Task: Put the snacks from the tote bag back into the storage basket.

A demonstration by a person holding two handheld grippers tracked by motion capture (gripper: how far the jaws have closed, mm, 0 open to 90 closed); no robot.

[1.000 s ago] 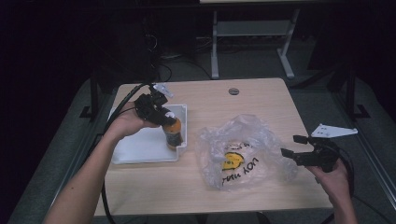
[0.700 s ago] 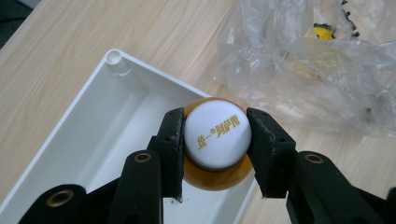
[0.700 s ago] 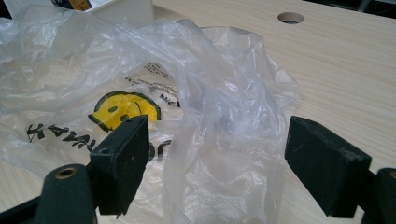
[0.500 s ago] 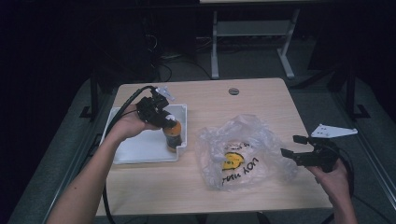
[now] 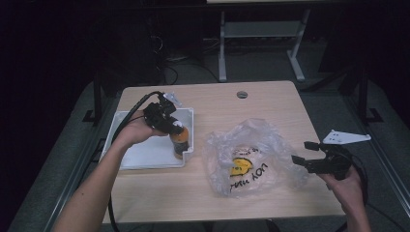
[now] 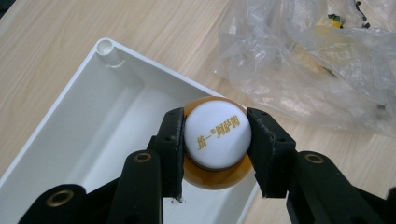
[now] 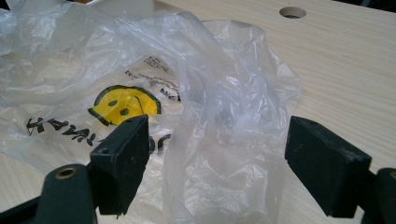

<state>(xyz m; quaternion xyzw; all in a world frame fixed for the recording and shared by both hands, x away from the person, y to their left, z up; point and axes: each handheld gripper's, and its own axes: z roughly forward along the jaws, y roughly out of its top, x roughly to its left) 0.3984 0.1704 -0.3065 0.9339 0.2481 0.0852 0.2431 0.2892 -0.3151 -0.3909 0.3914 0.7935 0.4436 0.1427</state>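
Clamped only on its cap, the bottle (image 6: pixel 217 140) in the left gripper (image 6: pixel 215 144) could tip over the tray (image 6: pixel 70 140) rim toward 3 o'clock, while the right gripper (image 7: pixel 217 163) gapes around bag (image 7: pixel 224 116) plastic.

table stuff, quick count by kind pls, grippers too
amber bottle with white cap: 1
white tray: 1
clear plastic bag with smiley print: 1
grippers: 2, left gripper shut on the bottle cap, right gripper open at the bag
total: 5
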